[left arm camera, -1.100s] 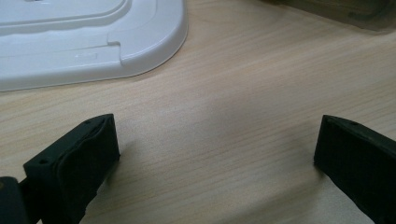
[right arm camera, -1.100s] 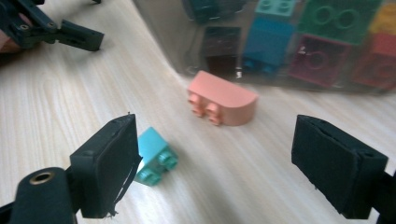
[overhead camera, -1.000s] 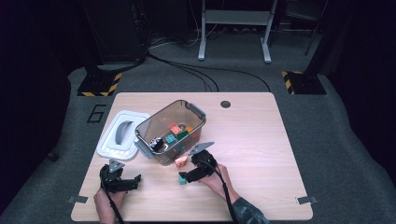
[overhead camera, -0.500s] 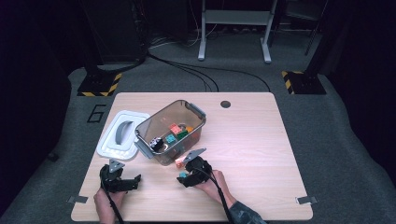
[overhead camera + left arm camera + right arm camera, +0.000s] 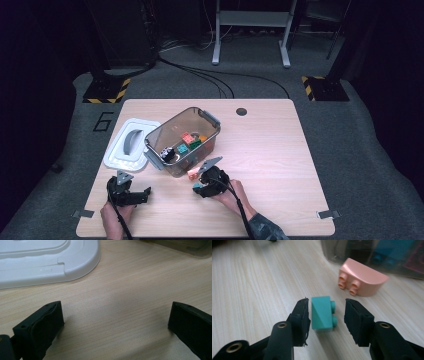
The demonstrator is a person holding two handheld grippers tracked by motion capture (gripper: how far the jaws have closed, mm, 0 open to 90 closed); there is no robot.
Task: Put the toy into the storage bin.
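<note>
My right gripper (image 5: pixel 325 315) sits low over the table (image 5: pixel 257 285) with a teal brick (image 5: pixel 322 313) lying between its jaws. The jaws have just been closing in on it: the left pad is at the brick's flat face, touching or a hair off, I cannot tell which, while a narrow gap shows between the right pad and the brick's studs, which point that way. So the grip is not clenched yet; the brick rests on the wood. Just beyond the right jaw's tip lies a pink brick (image 5: pixel 362 278) with a rounded top, its studs facing back toward my jaws, and right behind it stands the wall of the bin (image 5: pixel 387 255).

From the high view, my right gripper (image 5: pixel 202 187) is close to the bin's (image 5: pixel 210 120) near side.

My left gripper (image 5: pixel 115 322) rests with jaws spread wide, bare wood between them. Ahead of its left jaw lies the corner of the white lid (image 5: pixel 82 260), apart from the pad.
</note>
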